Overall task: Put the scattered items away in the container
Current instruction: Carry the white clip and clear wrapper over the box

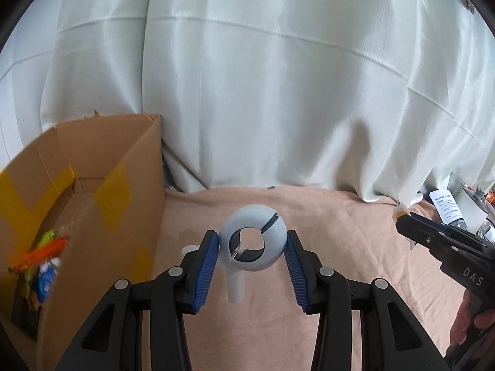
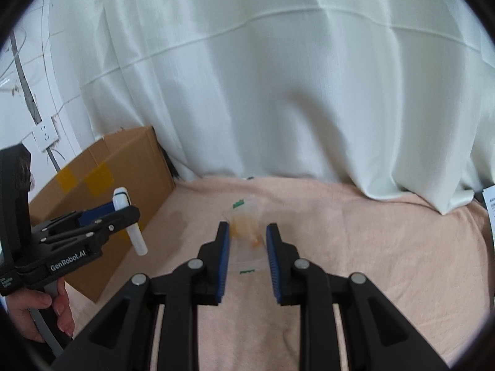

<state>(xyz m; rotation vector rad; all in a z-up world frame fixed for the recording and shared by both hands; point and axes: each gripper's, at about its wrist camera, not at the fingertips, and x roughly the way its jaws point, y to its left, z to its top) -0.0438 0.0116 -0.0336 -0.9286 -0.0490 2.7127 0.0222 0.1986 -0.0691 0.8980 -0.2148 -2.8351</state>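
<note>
Tongs, left [image 1: 253, 244]: black jointed arms with ribbed blue pads [image 1: 206, 270], clamped on both sides of a white plastic ring fitting [image 1: 252, 241], round, hollow at the centre, with a short translucent tube stub below; item was held clear above the surface. Tongs, right [image 2: 247, 235]: same build, closed on a clear, crinkled plastic packet [image 2: 247, 238] with orange contents and green print, also held aloft. Container: brown corrugated cardboard box [image 1: 123, 204], open-topped, patched with yellow tape, at left on the pink, nappy towel-like covering [image 1: 340, 247]; colourful wrappers [image 1: 43, 259] lay inside. Backdrop: white, smooth, pleated curtain [image 1: 263, 77]. A hand [image 2: 46, 309] gripped the left handle.
</note>
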